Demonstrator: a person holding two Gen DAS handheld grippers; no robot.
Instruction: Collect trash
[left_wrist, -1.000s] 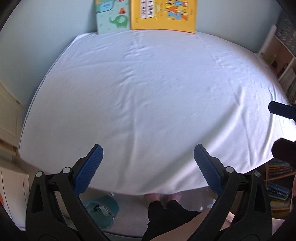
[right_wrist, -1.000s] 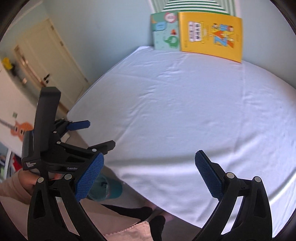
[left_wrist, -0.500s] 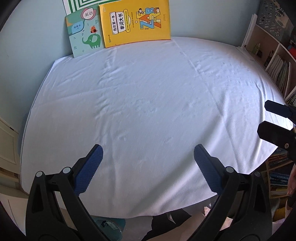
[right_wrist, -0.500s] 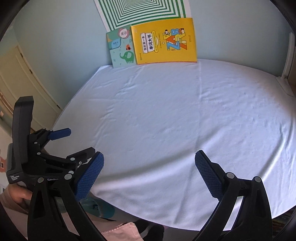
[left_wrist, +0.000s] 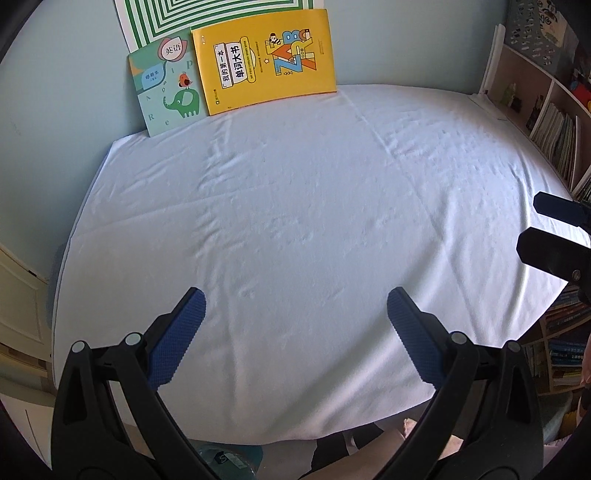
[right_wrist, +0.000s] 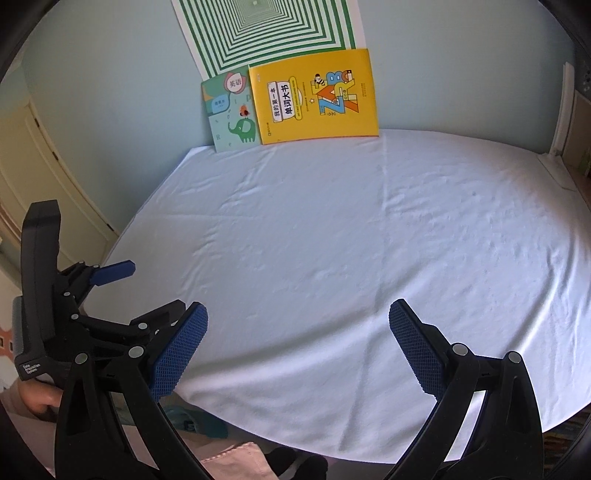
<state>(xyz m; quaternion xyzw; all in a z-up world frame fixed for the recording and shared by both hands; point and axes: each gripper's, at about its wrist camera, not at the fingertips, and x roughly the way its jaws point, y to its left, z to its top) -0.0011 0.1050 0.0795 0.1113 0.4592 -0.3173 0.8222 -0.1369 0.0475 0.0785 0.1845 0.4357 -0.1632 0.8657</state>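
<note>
No trash shows on the table (left_wrist: 295, 206), which is covered by a white cloth. My left gripper (left_wrist: 295, 328) is open and empty above the table's near edge. My right gripper (right_wrist: 299, 339) is open and empty, also above the near edge. The left gripper also shows in the right wrist view (right_wrist: 110, 291), at the left. A teal bin (left_wrist: 229, 458) with something in it sits on the floor below the near edge; it also shows in the right wrist view (right_wrist: 195, 424).
A yellow book (left_wrist: 266, 59), a green elephant book (left_wrist: 166, 92) and a green striped poster (right_wrist: 269, 29) lean on the back wall. A bookshelf (left_wrist: 554, 122) stands to the right. A cream door (right_wrist: 44, 177) is at the left.
Both grippers have tilted up and moved forward over the table, so the wall, books and poster come into view. The bin has slid toward the bottom edge. Both stay open.
</note>
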